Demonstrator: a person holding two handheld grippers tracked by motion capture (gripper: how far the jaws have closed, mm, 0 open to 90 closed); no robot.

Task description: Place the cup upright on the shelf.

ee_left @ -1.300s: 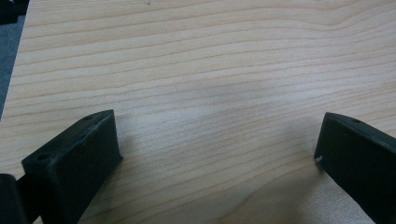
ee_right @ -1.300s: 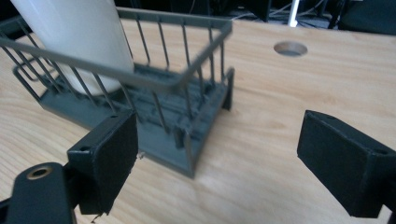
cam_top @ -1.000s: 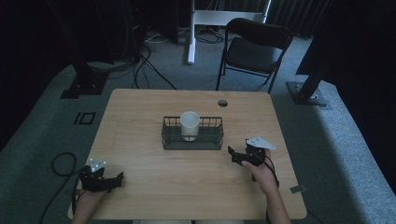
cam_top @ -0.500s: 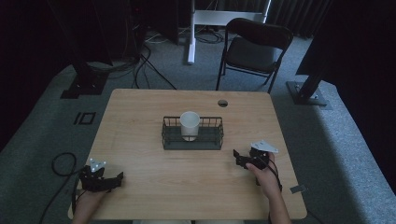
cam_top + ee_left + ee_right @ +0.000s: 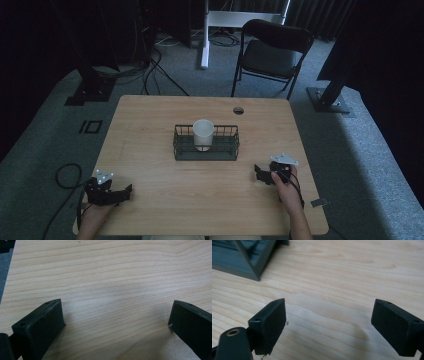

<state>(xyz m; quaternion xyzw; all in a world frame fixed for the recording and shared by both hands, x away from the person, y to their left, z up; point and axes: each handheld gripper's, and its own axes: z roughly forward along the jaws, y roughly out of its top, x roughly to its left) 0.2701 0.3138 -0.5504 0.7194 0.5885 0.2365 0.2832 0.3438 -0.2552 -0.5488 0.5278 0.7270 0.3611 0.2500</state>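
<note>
Wooden table (image 5: 150,125) stood on grey carpet floor (image 5: 45,140), black folding chair (image 5: 272,52) sat behind it, cables (image 5: 155,65) lay around, room was dark, black stands (image 5: 87,82) nearby.

Cup in basket, middle of the table

The cup (image 5: 203,134) stands inside the basket (image 5: 206,150), toward its left. The left gripper (image 5: 125,192) is near the table (image 5: 200,200) front-left corner; the right gripper (image 5: 258,173) lies right of the basket, nearer the front.

Place: a dim recording lab or studio.
Evidence: black stand bases (image 5: 84,92), floor cables (image 5: 155,55), grey carpet (image 5: 40,145), folding chair (image 5: 272,52), wooden table (image 5: 150,120) are seen.
</note>
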